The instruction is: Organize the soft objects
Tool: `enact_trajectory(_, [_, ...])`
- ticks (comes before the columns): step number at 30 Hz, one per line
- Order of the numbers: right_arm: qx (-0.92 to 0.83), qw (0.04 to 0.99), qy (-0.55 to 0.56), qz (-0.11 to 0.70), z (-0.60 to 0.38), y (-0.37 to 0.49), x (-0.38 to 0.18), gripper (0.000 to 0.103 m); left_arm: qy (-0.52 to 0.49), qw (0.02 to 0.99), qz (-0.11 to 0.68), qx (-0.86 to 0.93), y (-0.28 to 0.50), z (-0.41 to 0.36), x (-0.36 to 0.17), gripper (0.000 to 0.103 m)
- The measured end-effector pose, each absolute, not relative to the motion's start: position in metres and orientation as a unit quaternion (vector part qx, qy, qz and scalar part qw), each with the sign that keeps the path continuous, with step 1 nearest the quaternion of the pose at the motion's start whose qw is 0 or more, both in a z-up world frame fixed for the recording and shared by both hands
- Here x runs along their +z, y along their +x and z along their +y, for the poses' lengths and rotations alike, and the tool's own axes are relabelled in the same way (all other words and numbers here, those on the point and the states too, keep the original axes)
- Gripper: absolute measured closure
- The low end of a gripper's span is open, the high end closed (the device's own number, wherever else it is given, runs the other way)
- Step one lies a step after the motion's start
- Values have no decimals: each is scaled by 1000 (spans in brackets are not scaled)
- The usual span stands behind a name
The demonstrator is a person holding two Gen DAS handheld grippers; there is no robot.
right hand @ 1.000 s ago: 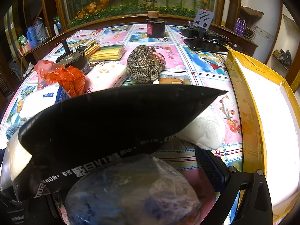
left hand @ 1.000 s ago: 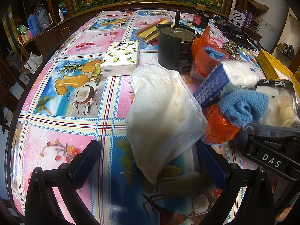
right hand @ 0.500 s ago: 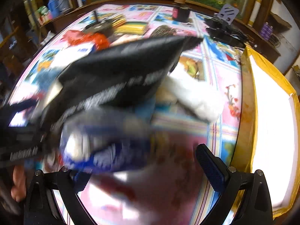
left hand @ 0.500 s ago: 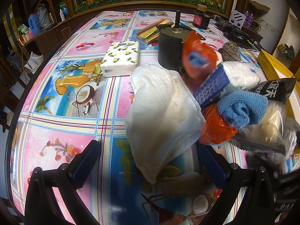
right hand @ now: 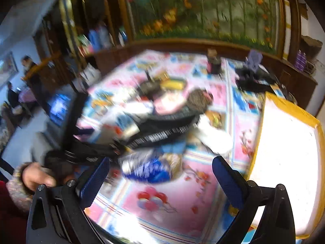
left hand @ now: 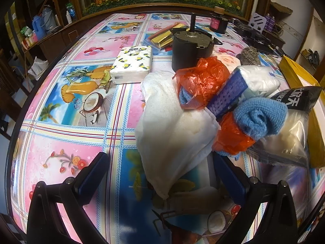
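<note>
Soft goods are heaped at 3 o'clock on the table (left hand: 67, 142): a white towel (left hand: 174, 134), two orange plastic bags (left hand: 200, 83), a blue cloth (left hand: 262, 120), a wrapped tissue pack (left hand: 243, 87) and a clear bag with a black header (left hand: 294, 130), which lies against the yellow-rimmed box (left hand: 294, 71). A second tissue pack (left hand: 132, 65) sits apart at 11 o'clock, beside a black cylinder (left hand: 191, 50). The left hand-held gripper (left hand: 160, 174) is spread wide and empty, its jaws flanking the towel's hanging corner. The right hand-held gripper (right hand: 160, 181) is likewise wide open with nothing held; its view is heavily smeared, a crinkled blue-and-white bag (right hand: 150, 168) lying just ahead of it. Risks judged: a pinch at the towel's corner alone would likely drag the stacked bags and cloth off with it; slick plastic may slide from the pads; the heavy cylinder at 12 o'clock could be knocked. With the right view blurred, the box's rim could be clipped.
</note>
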State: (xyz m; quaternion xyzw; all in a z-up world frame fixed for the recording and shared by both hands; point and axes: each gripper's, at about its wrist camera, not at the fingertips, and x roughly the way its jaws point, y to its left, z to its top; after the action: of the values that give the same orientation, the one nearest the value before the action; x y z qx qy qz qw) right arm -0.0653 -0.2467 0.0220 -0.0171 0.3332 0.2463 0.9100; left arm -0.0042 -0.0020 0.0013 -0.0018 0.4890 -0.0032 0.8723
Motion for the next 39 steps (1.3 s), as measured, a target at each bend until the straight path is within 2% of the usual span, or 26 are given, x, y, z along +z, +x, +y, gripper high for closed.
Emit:
enact_trajectory(3, [261,919,2,296,-257,-77,30,0,5,860,508,-42,-4,4,5,0])
enact_trajectory(7, [261,921,15,290,-264,-77,32,0,-50,849,521,-69,-5,32,15,0])
enact_trajectory(17, [271,919,55,283,-283,-76,28,0,-55,870,489,-17,25,65,52,1])
enact_trajectory(21, [264,920,65,282,-291,-79,27,0,-58,864,500,14,68,79,54,28])
enact_trajectory(22, [262,920,70,282,-294,-79,26,0,-59,859,508,18,80,81,51,28])
enact_trajectory(28, [251,923,76,282,-305,-81,26,0,-63,840,539,21,119,76,29,28])
enact_trajectory(31, [249,922,75,285,-306,-80,27,0,-65,842,535,30,127,71,26,19])
enact_trajectory(36, [248,922,72,290,-301,-75,30,0,-50,844,534,27,140,57,20,19])
enact_trajectory(39, [249,920,63,295,-295,-70,36,0,-31,843,535,38,140,55,13,52])
